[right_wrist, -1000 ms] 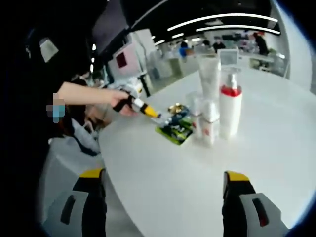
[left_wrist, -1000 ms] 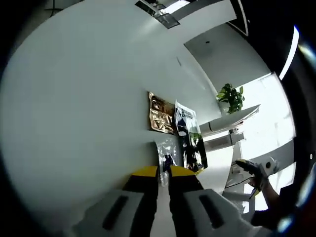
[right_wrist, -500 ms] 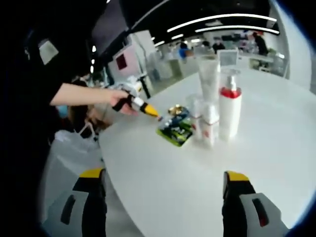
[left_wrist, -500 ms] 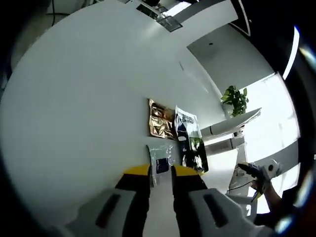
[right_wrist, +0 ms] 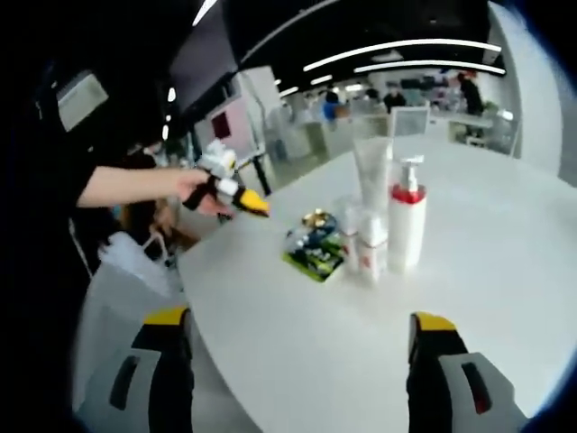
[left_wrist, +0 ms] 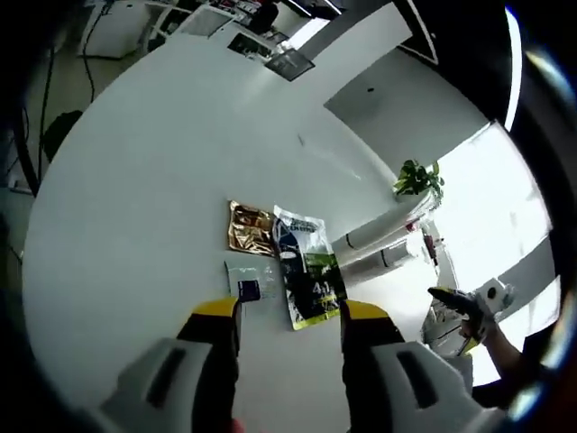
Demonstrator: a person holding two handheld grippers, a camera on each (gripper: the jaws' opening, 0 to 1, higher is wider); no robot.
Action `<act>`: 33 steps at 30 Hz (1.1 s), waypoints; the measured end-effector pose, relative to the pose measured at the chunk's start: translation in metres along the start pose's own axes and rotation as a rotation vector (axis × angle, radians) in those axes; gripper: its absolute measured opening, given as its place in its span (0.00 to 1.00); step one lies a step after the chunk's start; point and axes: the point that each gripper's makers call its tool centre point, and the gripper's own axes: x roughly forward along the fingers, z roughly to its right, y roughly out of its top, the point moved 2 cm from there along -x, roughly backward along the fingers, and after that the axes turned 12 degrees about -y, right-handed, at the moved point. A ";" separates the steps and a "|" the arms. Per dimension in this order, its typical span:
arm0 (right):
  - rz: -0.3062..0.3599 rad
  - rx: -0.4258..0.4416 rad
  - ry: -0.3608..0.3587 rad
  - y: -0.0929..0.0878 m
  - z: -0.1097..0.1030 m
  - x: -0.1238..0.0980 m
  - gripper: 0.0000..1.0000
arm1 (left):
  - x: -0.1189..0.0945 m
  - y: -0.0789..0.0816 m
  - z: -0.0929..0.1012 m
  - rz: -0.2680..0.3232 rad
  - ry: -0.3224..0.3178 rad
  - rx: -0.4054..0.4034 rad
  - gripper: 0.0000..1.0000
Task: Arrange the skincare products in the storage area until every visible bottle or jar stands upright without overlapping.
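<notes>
The left gripper view looks steeply down from above the white desk (left_wrist: 135,180) at the flat sachets (left_wrist: 302,266) near its centre, while the right gripper view faces level across the same desk, sachets at 12 o'clock.

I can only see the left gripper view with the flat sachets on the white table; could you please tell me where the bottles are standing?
Observer: In the right gripper view, a white pump bottle with a red collar stands upright on the round white table, just right of the sachets.
Operator: Thank you. Is anything else standing with it?
Observer: Yes, a tall translucent white tube stands upright just behind it, and two smaller white bottles stand at its left.
Operator: And where is my left gripper relative to them?
Observer: The left gripper, its fingers yellow-tipped, hangs above the table's edge, left of the green and black sachet.
</notes>
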 end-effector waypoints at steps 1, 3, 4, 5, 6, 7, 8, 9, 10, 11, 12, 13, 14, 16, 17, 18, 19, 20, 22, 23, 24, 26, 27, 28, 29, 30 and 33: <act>0.012 0.006 -0.002 0.002 0.002 -0.002 0.99 | -0.002 -0.003 0.005 -0.002 -0.002 0.017 0.43; 0.024 -0.001 -0.013 0.005 0.005 -0.006 0.99 | -0.007 -0.009 0.016 0.003 -0.003 0.037 0.47; 0.029 -0.008 -0.019 0.007 0.006 -0.007 0.99 | -0.011 -0.013 0.022 0.001 -0.005 0.054 0.50; 0.038 -0.017 -0.026 0.010 0.008 -0.010 0.99 | -0.013 -0.014 0.025 0.007 -0.001 0.063 0.53; 0.045 -0.020 -0.030 0.012 0.009 -0.012 0.99 | -0.016 -0.014 0.029 0.022 -0.001 0.077 0.56; 0.054 -0.022 -0.033 0.015 0.010 -0.014 0.99 | -0.019 -0.013 0.033 0.038 -0.001 0.094 0.61; 0.065 -0.025 -0.035 0.018 0.011 -0.017 0.99 | -0.022 -0.011 0.036 0.061 0.003 0.108 0.65; 0.072 -0.028 -0.038 0.020 0.011 -0.019 0.99 | -0.025 -0.007 0.041 0.094 0.002 0.133 0.70; 0.076 -0.031 -0.045 0.022 0.012 -0.023 0.99 | -0.027 -0.005 0.045 0.112 0.000 0.151 0.76; 0.077 -0.035 -0.049 0.023 0.012 -0.025 0.99 | -0.031 -0.002 0.051 0.140 0.000 0.174 0.80; 0.077 -0.040 -0.054 0.024 0.012 -0.028 0.99 | -0.034 -0.001 0.056 0.161 0.001 0.194 0.84; 0.077 -0.041 -0.056 0.025 0.012 -0.029 0.99 | -0.037 0.001 0.062 0.184 -0.002 0.227 0.88; 0.079 -0.046 -0.062 0.026 0.012 -0.033 0.99 | -0.040 0.001 0.067 0.200 -0.001 0.246 0.91; 0.078 -0.050 -0.065 0.027 0.012 -0.036 0.99 | -0.047 0.000 0.079 0.233 0.012 0.291 0.94; 0.077 -0.051 -0.068 0.028 0.012 -0.038 0.99 | -0.049 -0.004 0.090 0.225 -0.001 0.321 0.95; 0.081 -0.054 -0.070 0.029 0.012 -0.040 0.99 | -0.051 -0.007 0.097 0.221 -0.005 0.351 0.97; 0.093 -0.059 -0.069 0.031 0.010 -0.043 0.99 | -0.053 -0.010 0.103 0.211 -0.005 0.376 0.99; 0.099 -0.058 -0.065 0.032 0.010 -0.045 0.99 | -0.055 -0.014 0.107 0.194 0.003 0.399 0.99; 0.113 -0.054 -0.058 0.034 0.009 -0.049 0.99 | -0.063 -0.022 0.111 0.156 0.056 0.471 0.99; 0.116 -0.047 -0.058 0.033 0.009 -0.050 0.99 | -0.066 -0.026 0.113 0.137 0.074 0.492 0.99; 0.116 -0.046 -0.059 0.033 0.009 -0.052 0.99 | -0.071 -0.029 0.117 0.135 0.086 0.512 0.99; 0.122 -0.054 -0.071 0.032 0.009 -0.056 0.99 | -0.079 -0.027 0.127 0.176 0.093 0.579 0.99; 0.126 -0.073 -0.078 0.031 0.009 -0.059 0.99 | -0.083 -0.028 0.131 0.190 0.091 0.597 0.99; 0.124 -0.079 -0.083 0.029 0.008 -0.060 0.99 | -0.089 -0.032 0.137 0.205 0.078 0.582 0.99; 0.121 -0.083 -0.089 0.027 0.008 -0.062 0.99 | -0.093 -0.033 0.140 0.220 0.071 0.579 0.99; 0.118 -0.080 -0.094 0.024 0.008 -0.065 0.99 | -0.098 -0.031 0.144 0.259 0.063 0.604 0.99; 0.131 -0.074 -0.110 0.021 0.008 -0.072 0.99 | -0.104 -0.039 0.143 0.258 0.084 0.609 0.99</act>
